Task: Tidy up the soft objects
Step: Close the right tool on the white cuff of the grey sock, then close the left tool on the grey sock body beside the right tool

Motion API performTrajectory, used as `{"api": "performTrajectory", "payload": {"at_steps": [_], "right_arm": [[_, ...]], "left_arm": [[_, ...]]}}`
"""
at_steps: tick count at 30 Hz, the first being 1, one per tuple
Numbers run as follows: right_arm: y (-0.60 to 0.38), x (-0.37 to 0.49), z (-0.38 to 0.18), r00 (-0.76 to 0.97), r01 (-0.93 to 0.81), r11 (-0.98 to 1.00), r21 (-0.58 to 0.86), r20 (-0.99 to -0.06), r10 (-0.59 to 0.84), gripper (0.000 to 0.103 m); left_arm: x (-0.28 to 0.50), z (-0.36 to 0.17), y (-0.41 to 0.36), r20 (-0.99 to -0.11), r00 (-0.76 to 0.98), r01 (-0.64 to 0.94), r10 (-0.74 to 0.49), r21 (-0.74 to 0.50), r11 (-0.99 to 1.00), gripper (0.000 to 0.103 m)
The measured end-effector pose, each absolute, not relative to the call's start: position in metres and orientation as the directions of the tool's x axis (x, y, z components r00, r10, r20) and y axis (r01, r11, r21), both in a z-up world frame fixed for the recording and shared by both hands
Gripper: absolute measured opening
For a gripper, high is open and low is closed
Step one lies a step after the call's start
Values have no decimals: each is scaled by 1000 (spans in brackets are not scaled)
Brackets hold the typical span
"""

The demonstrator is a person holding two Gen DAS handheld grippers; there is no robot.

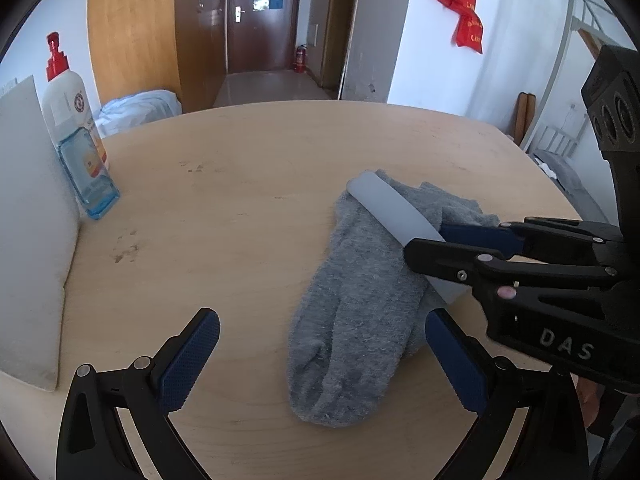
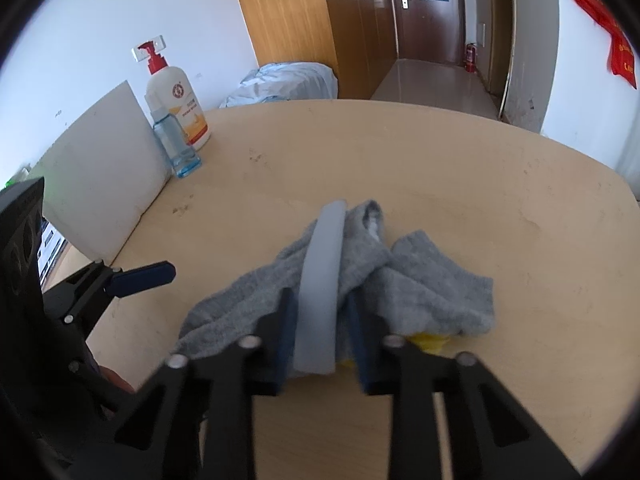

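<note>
So: 2 grey socks (image 2: 360,280) mid-table, overlapping, w/ 1 pale flat strip (image 2: 320,288) laid over them. My right gripper (image 2: 320,344) is clamped on that strip. My left gripper (image 1: 320,360) hangs spread wide, nothing in it. 2 bottles (image 1: 76,128) by 1 white board (image 1: 32,220). Wood table (image 1: 240,184), white walls, brown door (image 1: 260,12) down hall.

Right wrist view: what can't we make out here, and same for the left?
- Yellow thing, right wrist view: only a sliver shows under the gray sock, so what it is cannot be told; the left wrist view does not show it.
- Pale strip in the right gripper: near end blurred.
- Pump bottle label: too small to read in either view.
- Left gripper: open, nothing between its fingers.
</note>
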State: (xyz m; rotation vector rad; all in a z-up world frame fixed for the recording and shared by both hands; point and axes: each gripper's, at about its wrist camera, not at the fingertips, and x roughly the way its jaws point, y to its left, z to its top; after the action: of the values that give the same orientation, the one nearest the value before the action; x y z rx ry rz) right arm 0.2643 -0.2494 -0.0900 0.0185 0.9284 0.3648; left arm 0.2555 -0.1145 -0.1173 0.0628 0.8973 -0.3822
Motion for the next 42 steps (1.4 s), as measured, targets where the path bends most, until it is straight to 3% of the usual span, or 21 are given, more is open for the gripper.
{"api": "performTrajectory", "payload": {"at_steps": [7,10,12,14,20,24,42], "right_arm": [[-251,261,-89,543,-307,934,182,-773,329,15],[-254,260,-88,544,-310,930,197,-765,343,15],[-255,260,-88,543,-309,929,204,-764,348,14],[-255,260,-87,541,-310,928,204,-765,349,14],[-256,260,-85,546,-303,927,221,-757,359,14],[-260,257,-81,552,-299,926,230,-750,365,14],[-256,253,-91,526,-304,926,223,-771,358,16]], "left_arm": [[255,-122,-116,-778,551,363,-302,-102,926,95],[255,-123,-115,-777,547,366,-313,-115,924,82],[256,-124,-114,-781,532,372,-328,-133,919,64],[256,-126,-117,-789,512,379,-339,-147,914,57],[252,-128,-118,-786,491,413,-375,-169,895,24],[250,-128,-115,-778,493,417,-391,-183,890,19],[245,-117,-124,-761,528,429,-377,-143,892,19]]}}
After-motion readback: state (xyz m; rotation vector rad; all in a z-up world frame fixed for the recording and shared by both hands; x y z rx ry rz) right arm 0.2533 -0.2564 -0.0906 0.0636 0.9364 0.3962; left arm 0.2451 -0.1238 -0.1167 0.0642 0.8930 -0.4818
